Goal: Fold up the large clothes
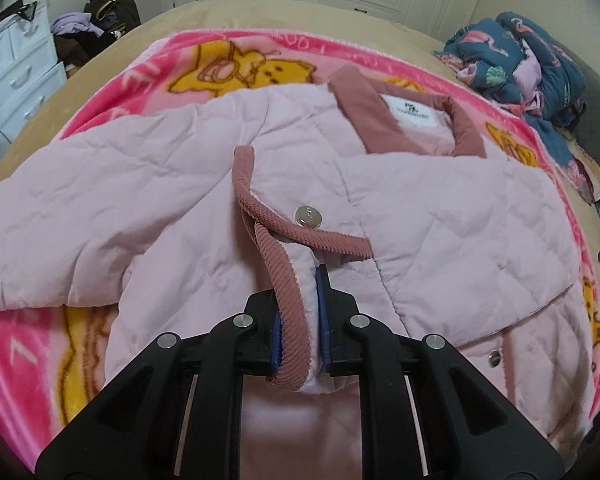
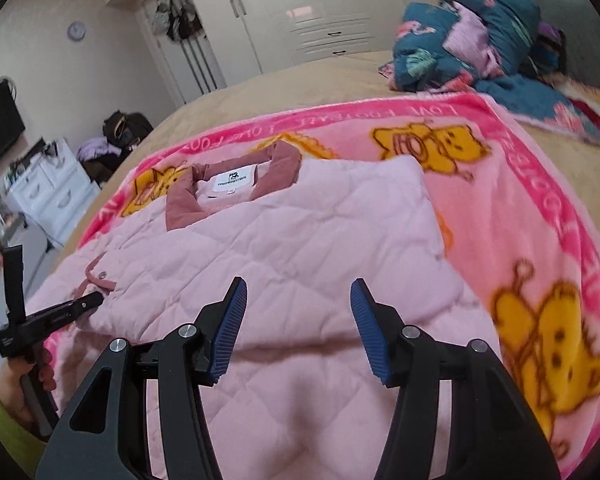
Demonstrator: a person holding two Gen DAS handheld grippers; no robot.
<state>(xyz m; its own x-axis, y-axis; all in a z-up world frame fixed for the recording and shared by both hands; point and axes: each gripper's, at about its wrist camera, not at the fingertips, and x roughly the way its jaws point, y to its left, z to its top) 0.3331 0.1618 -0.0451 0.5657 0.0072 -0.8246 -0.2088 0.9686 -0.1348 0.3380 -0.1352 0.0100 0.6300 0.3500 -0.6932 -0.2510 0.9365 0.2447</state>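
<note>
**Bedroom bed, pink quilted jacket spread on it**

Beige bed [image 1: 220,12] carries a pink cartoon-bear fleece blanket [image 1: 148,64]. Left tongs [image 1: 300,308] are pressed together on the corduroy-trimmed cuff [image 1: 290,308] of the pale pink quilted jacket [image 1: 440,216], sleeve folded over the front. Right tongs [image 2: 298,328] hang spread and empty above the jacket's lower part. Outward: dusty-rose collar [image 2: 284,160], a crumpled dark blue flamingo-print quilt [image 2: 460,40], white wardrobe [image 2: 320,12]

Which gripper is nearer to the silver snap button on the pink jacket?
Left. The left gripper grips the corduroy cuff just below the snap button; the right gripper hovers open over the jacket's other side.
</note>
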